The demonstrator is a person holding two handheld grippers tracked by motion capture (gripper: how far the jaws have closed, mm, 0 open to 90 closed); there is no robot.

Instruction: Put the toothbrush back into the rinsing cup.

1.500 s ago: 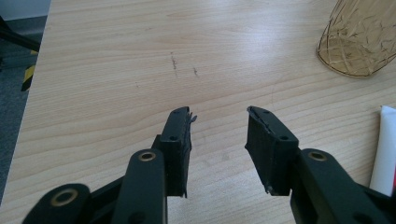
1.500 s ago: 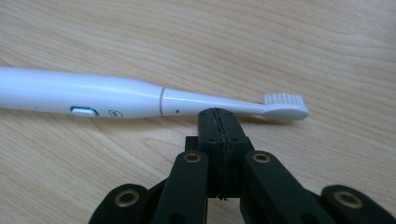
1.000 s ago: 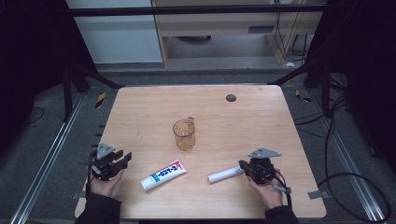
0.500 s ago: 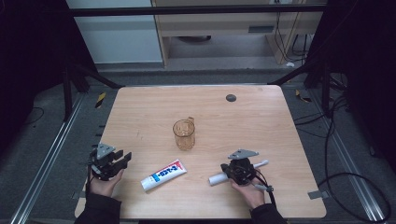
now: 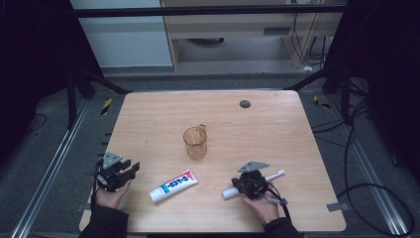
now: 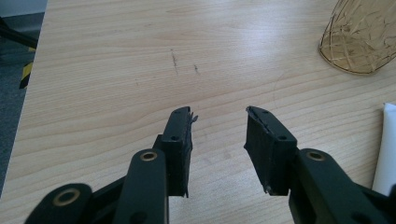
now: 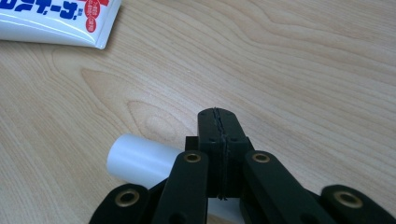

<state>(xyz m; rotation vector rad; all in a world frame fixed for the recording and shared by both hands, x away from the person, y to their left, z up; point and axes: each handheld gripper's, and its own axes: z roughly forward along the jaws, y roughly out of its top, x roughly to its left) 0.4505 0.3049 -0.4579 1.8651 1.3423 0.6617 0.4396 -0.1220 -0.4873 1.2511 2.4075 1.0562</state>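
table: wood, amber cup at middle | white electric toothbrush: near edge, long axis left-right, under right gripper, jaws pressed together above it | left gripper: jaws apart, empty, far from it

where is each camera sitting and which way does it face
High view: above the person's side, facing forward and down on the table; forearms, hands, both grippers.
Left gripper view: on the left gripper, along its parted jaws toward the amber cup.
Right gripper view: on the right gripper, jaws together above the white handle.
All share the toothpaste tube.
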